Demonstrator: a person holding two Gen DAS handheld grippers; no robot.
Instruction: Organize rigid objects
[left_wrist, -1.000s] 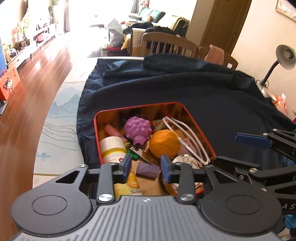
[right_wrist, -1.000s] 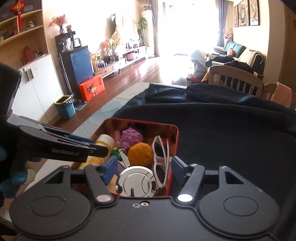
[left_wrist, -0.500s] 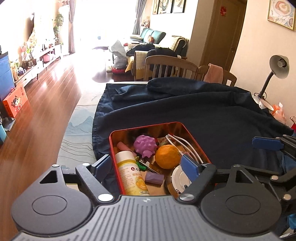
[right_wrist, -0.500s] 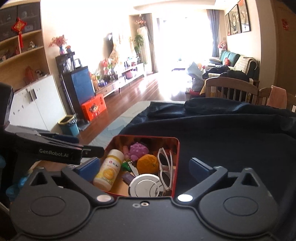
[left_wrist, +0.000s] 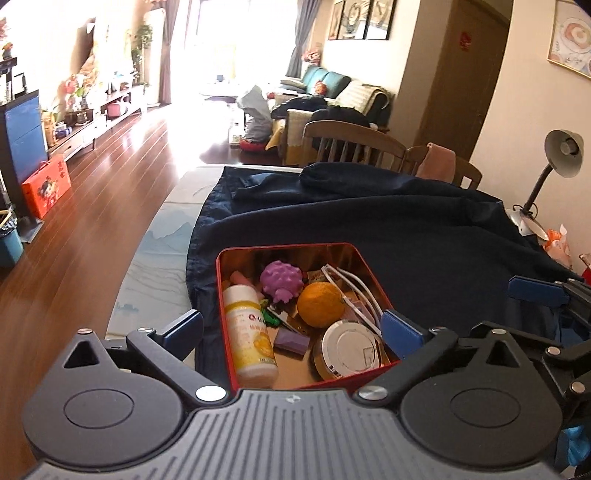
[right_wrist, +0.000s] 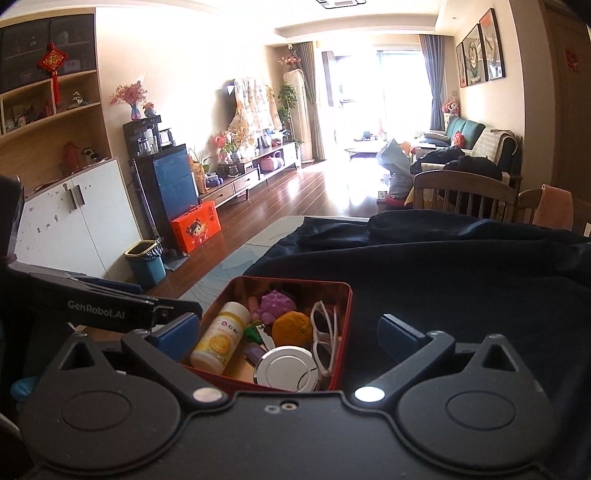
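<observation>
A red tin box (left_wrist: 284, 249) (right_wrist: 343, 332) sits on a dark blue cloth (left_wrist: 424, 236). It holds a white and yellow bottle (left_wrist: 249, 332) (right_wrist: 221, 338), a purple spiky toy (left_wrist: 280, 277), an orange (left_wrist: 320, 304) (right_wrist: 292, 326), white glasses (left_wrist: 351, 284) (right_wrist: 325, 336), a round silver lid (left_wrist: 351, 350) (right_wrist: 286, 373) and a small purple block (left_wrist: 291, 340). My left gripper (left_wrist: 291, 328) is open and empty, above the box's near end. My right gripper (right_wrist: 286, 332) is open and empty, above and behind the box.
The cloth covers a table (left_wrist: 162, 236) with a pale printed mat at its left edge. Wooden chairs (left_wrist: 354, 146) stand at the far end. A desk lamp (left_wrist: 557, 162) and small items stand at the right. Wooden floor lies to the left.
Both grippers opened wide and drew up and back from the box. The left jaws were nearly shut low over the box's contents one second ago.
</observation>
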